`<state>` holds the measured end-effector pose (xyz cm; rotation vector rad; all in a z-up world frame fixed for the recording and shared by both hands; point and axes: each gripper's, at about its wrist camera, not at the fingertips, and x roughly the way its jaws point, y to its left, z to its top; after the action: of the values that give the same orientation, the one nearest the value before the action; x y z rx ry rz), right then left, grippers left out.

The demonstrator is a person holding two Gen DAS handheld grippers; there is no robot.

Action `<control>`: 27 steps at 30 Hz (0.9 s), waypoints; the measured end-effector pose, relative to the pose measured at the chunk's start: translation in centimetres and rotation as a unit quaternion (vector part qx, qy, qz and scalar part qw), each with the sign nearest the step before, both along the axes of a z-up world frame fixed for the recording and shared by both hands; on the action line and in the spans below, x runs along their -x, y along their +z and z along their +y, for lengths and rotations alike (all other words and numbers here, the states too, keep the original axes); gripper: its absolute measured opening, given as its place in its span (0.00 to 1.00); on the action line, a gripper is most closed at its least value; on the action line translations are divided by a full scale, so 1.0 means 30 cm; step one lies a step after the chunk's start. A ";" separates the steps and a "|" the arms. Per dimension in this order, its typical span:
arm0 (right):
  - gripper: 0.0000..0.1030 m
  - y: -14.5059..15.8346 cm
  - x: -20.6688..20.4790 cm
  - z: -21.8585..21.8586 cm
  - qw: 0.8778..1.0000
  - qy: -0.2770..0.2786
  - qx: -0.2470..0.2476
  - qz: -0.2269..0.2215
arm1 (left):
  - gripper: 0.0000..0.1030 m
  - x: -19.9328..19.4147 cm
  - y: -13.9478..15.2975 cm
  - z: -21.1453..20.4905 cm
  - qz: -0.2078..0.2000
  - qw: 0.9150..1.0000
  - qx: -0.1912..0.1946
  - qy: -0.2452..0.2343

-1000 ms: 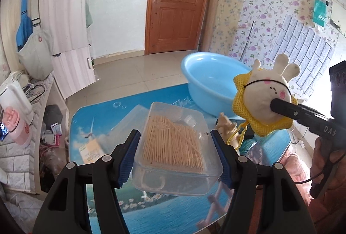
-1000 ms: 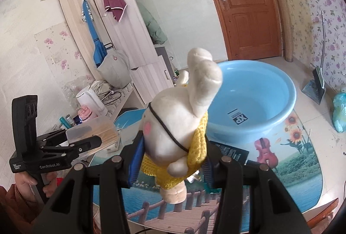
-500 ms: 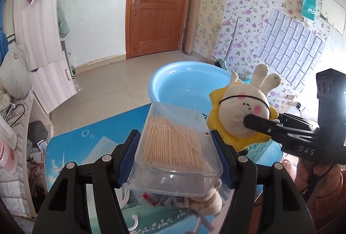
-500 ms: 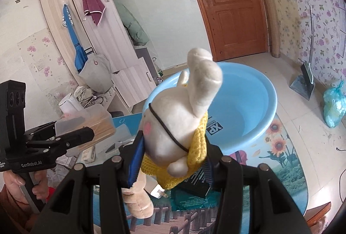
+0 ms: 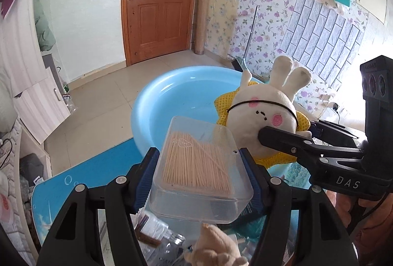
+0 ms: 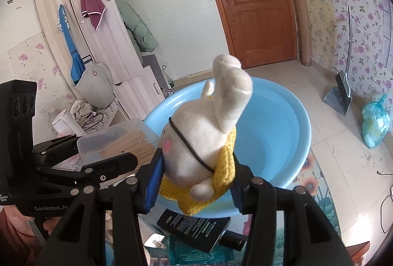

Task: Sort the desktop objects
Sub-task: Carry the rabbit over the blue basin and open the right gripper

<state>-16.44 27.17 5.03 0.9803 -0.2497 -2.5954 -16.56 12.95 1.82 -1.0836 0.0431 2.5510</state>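
Observation:
My left gripper (image 5: pixel 200 176) is shut on a clear plastic box of toothpicks (image 5: pixel 199 167), held in the air at the near edge of a light blue basin (image 5: pixel 172 94). My right gripper (image 6: pixel 194 178) is shut on a white rabbit plush in a yellow knit collar (image 6: pixel 199 140), held above the basin (image 6: pixel 275 133). In the left wrist view the plush (image 5: pixel 265 111) sits just right of the box, clamped by the right gripper (image 5: pixel 287 140). In the right wrist view the toothpick box (image 6: pixel 115 140) and left gripper (image 6: pixel 98 160) are at left.
The blue picture-print table (image 5: pixel 81 182) lies below with a beige plush (image 5: pixel 216 248) and clear packets (image 5: pixel 159 236). A black box (image 6: pixel 196 224) and a white plug (image 6: pixel 154 242) lie on it. A door, wardrobe, dustpan (image 6: pixel 339 96) and blue bag (image 6: pixel 375 121) stand around.
Both grippers have carried their objects forward from over the table toward the basin, which now fills the view under the plush and just beyond the box. Both grips are unchanged.

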 end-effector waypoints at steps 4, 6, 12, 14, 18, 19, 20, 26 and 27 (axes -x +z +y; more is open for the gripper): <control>0.46 -0.023 0.034 0.012 1.000 -0.014 -0.002 -0.011 | 0.63 0.034 -0.022 0.046 -0.001 1.000 0.013 -0.011; 0.47 -0.031 0.040 0.013 1.000 -0.022 -0.011 -0.013 | 0.63 0.049 -0.033 0.055 -0.005 1.000 0.008 -0.016; 0.53 -0.047 0.049 0.057 0.998 -0.054 -0.005 -0.026 | 0.67 0.056 -0.069 0.052 -0.012 1.000 -0.001 -0.013; 0.53 -0.042 0.042 0.060 0.998 -0.060 -0.007 -0.021 | 0.76 0.035 -0.058 0.053 -0.009 1.000 -0.008 -0.019; 0.53 -0.024 0.021 0.049 0.998 -0.058 -0.015 -0.010 | 0.80 -0.005 -0.044 0.051 -0.004 1.000 -0.014 -0.019; 0.53 -0.017 0.016 0.043 0.998 -0.057 -0.016 -0.007 | 0.80 -0.010 -0.045 0.048 -0.005 1.000 -0.015 -0.018; 0.53 -0.011 0.009 0.040 0.998 -0.056 -0.017 -0.005 | 0.80 -0.015 -0.043 0.042 -0.006 1.000 -0.016 -0.017; 0.53 0.023 -0.041 0.029 0.998 -0.057 -0.014 0.005 | 0.84 -0.087 -0.030 -0.004 -0.002 1.000 -0.026 -0.009; 0.53 0.027 -0.050 0.025 0.998 -0.058 -0.014 0.006 | 0.84 -0.102 -0.029 -0.013 -0.002 1.000 -0.029 -0.007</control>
<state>-14.95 27.91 5.83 0.9881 -0.2751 -2.7147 -13.51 12.56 0.94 -1.0642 -0.0228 2.5206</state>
